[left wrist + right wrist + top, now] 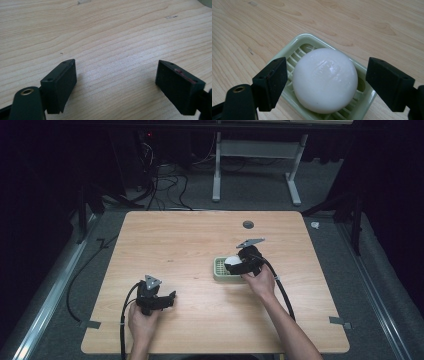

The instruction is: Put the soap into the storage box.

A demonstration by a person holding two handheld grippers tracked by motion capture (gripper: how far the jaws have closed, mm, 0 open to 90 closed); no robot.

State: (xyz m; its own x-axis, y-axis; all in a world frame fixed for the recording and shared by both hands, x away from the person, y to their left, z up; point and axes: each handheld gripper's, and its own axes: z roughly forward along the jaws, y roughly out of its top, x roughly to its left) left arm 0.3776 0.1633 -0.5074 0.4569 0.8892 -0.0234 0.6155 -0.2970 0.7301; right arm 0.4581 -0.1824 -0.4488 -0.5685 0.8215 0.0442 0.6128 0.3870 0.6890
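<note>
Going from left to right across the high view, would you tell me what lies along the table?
Left gripper → green soap dish → white soap → right gripper, jaws open either side of the soap.

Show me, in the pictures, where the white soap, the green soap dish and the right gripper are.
white soap [325, 80], right gripper view, on its rounded top.
green soap dish [305, 38], right gripper view, on its far rim.
right gripper [325, 83], right gripper view, midway between its open jaws.
</note>
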